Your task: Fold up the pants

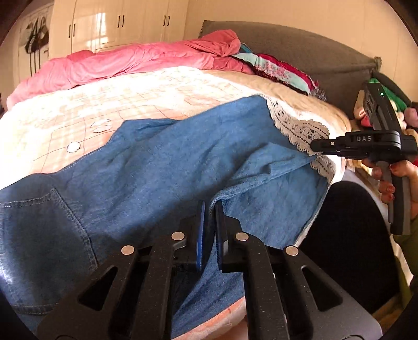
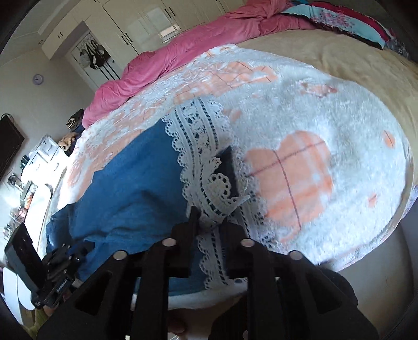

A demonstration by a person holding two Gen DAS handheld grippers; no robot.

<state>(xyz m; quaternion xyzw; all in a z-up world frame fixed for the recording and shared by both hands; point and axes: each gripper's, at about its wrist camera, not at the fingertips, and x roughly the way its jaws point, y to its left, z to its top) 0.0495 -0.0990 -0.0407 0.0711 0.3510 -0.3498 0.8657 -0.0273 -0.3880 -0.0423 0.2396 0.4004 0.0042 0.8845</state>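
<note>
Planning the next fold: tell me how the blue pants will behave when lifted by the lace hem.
The blue pants look soft and wrinkled, so they will probably droop, not hold shape. The lace hem looks openwork, so it may snag on the right gripper.

Home bedroom: bed point(image 1: 156, 86), pink duvet point(image 1: 125, 62), wardrobe point(image 1: 117, 23).

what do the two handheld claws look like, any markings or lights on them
Both are matte black plastic. The left claw has slim fingers with blue pads, round silver pins at the linkage pivots and triangular cut-outs in the frame. The right claw bears raised "DAS" lettering, a small green light on its upright block and a grey handle. The hand on it wears red nail polish.
</note>
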